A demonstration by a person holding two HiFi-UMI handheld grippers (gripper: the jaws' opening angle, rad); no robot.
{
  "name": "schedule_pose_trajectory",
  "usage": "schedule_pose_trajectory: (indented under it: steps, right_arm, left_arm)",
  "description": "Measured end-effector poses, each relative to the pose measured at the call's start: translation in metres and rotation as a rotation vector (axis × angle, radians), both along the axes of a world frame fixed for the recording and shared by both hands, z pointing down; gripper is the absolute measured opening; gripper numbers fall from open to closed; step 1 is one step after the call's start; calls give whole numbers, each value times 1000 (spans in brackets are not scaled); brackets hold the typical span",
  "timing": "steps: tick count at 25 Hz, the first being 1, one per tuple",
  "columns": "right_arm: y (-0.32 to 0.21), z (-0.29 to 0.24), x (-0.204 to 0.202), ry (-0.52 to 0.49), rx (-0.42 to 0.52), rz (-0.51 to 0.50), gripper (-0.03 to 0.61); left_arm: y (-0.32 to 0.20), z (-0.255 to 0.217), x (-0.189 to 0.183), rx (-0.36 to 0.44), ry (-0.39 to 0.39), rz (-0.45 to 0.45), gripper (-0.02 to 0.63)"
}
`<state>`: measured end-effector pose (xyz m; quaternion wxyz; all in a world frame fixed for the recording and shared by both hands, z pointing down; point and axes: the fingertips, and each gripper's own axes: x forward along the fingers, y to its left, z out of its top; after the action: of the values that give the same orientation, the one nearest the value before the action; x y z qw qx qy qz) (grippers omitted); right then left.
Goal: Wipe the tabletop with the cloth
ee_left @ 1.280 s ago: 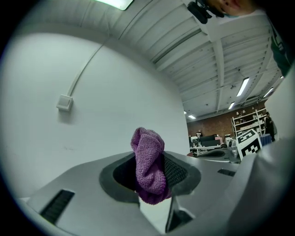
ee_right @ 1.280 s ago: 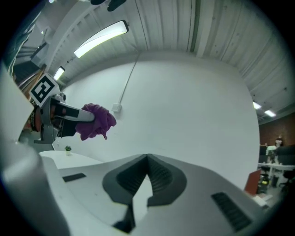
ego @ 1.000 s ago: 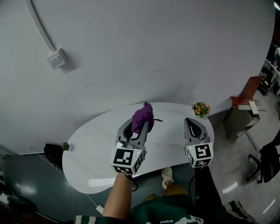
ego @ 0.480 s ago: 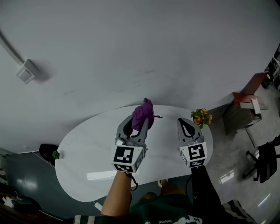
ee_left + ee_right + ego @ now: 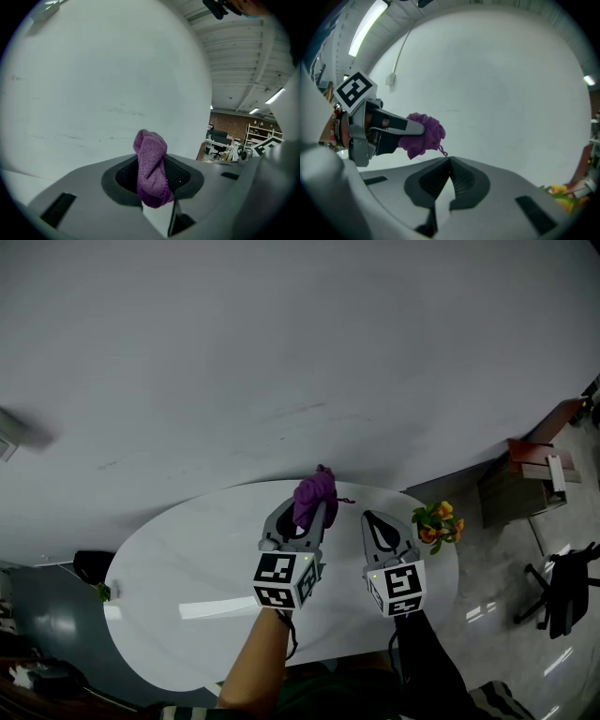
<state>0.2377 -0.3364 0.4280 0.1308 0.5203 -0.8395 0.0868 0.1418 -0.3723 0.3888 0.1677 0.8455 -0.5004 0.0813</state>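
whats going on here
A person stands at a white oval table with a gripper in each hand. The left gripper is shut on a bunched purple cloth, which looks held just above the tabletop near its far edge rather than pressed flat on it. The right gripper is beside it, jaws together and empty. A small bunch of flowers sits at the table's right edge. No wiping stroke shows yet.

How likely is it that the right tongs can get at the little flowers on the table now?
Likely yes: the right tongs, shut and empty, hang beside the flowers, with only bare tabletop between; they must open first.
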Motion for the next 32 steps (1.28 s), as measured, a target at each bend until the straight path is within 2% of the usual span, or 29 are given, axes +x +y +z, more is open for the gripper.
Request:
schedule_pose_trajectory:
  steps: [4, 12, 18, 26, 32]
  right_arm:
    - [-19, 25, 11, -23, -47, 50, -6]
    - [-45, 70, 35, 2, -119, 156, -6]
    - [-56, 85, 40, 7, -147, 173, -8]
    - [-57, 99, 30, 21, -173, 160, -6]
    - [-62, 107, -2, 43, -190, 135, -6]
  left_arm:
    - [-21, 37, 17, -73, -18, 10, 126]
    - [-47, 103, 33, -207, -55, 1, 126]
    - [-51, 147, 36, -317, -99, 3, 126]
    - [-56, 171, 25, -355, -94, -22, 126]
    - [-57, 175, -16, -369, -91, -66, 126]
